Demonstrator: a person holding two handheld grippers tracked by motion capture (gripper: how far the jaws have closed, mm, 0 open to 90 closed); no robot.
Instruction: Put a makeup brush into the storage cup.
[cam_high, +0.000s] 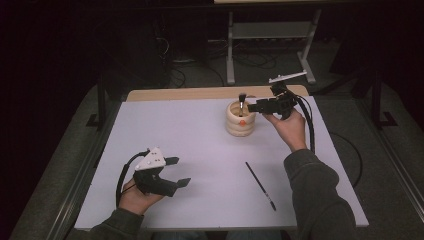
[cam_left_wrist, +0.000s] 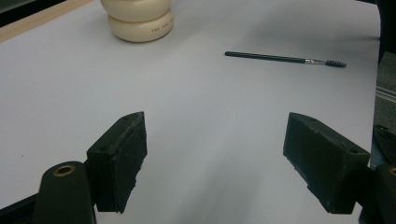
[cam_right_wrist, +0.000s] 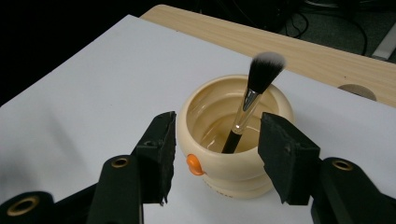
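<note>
A cream ribbed pot (cam_high: 240, 120) with an orange dot stands on the white table top (cam_high: 190, 135), toward the far right. A make-up brush (cam_high: 242, 100) with a black handle stands in it, bristles up and leaning. My right gripper (cam_high: 255, 106) hovers just right of the pot, open, nothing between its pads. In the right gripper view its jaws (cam_right_wrist: 217, 123) flank the near side of the pot (cam_right_wrist: 275, 100) below the brush (cam_right_wrist: 254, 88). My left gripper (cam_high: 177, 171) rests open near the front left. A thin black brush (cam_high: 260, 185) lies flat at the front right.
In the left gripper view the open jaws (cam_left_wrist: 215, 119) face bare table, with the pot (cam_left_wrist: 137, 21) and the thin brush (cam_left_wrist: 285, 59) beyond. A wooden strip (cam_high: 200, 93) runs along the far edge. A metal stand (cam_high: 270, 45) and cables sit behind.
</note>
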